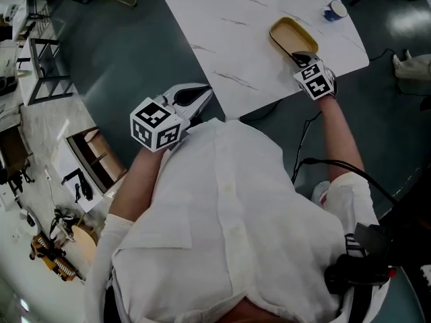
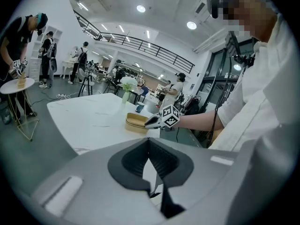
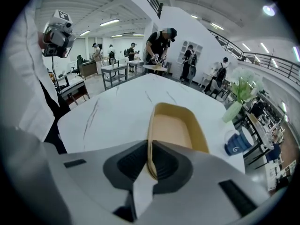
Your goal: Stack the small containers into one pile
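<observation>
**Right hand-held gripper pinches the tan container's rim; left one is closed and empty**

The right hand-held gripper point(image 3: 150, 146) has its jaws closed on the near rim of a shallow tan container point(image 3: 174, 125), the thin wall caught between the two dark pads. The container lies low on the white marbled desk point(image 1: 222, 39), near the desk's right edge in the head view, its long side running away from the gripper. Whether it is one container or several nested together I cannot tell, nor whether its base is fully down on the desk.

The left hand-held gripper point(image 2: 148, 140) is held off the desk's near corner, close to the person's body. Its jaws are pressed together at the tips with nothing between them. It points across the desk toward the container and the other gripper.

A blue cup point(image 1: 335, 10) stands beyond the container, near the desk's far corner and apart from it. A pale vase of flowers point(image 3: 233, 110) stands farther back.
</observation>
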A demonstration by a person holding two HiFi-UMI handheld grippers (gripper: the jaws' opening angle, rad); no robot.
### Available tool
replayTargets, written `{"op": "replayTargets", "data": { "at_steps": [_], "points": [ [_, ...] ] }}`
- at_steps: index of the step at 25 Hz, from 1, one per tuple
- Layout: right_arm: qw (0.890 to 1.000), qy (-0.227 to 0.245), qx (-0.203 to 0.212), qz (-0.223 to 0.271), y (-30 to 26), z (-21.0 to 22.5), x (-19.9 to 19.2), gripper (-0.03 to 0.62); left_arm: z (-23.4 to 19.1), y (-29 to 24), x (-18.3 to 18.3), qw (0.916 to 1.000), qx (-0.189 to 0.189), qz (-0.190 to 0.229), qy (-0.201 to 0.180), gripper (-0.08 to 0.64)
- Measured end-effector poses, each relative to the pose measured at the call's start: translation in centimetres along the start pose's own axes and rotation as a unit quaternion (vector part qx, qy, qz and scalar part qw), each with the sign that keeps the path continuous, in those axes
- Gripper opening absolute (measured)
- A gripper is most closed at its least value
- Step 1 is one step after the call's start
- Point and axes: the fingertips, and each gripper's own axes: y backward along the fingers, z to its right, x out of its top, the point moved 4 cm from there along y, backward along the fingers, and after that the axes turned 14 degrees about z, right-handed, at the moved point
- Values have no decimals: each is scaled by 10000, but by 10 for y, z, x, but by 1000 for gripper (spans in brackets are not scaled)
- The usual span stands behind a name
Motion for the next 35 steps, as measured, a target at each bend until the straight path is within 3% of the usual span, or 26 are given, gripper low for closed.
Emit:
{"op": "replayTargets", "data": {
  "at_steps": [3, 5, 6, 13, 18, 26, 35],
  "points": [
    [10000, -45, 60, 60, -1, 2, -1, 23, 2, 1, -3, 10000, 52, -3, 48, 7],
    [9999, -66, 48, 67, 2, 3, -3, 101, 4, 0, -4, 10000, 52, -9, 52, 7],
    [9999, -65, 29, 77, 4, 3, -3, 104, 6, 1, -5, 10000, 37, -12, 45, 7],
    [9968, -440, -508, 422, 27, -12, 7, 98, 7, 8, -4, 9996, -267, 22, -101, 7],
    [9912, -811, -829, 631, 49, -38, 14, 21, 18, 18, -2, 9981, -598, 62, -160, 7],
    [9783, -1660, -919, 833, 79, -134, 39, 6, 34, 56, -8, 9937, -1049, -4, -386, 6],
    [9643, -2106, -1045, 1222, 94, -263, 88, 6, 47, 139, -33, 9901, -1370, -70, -299, 6]
  ]
}}
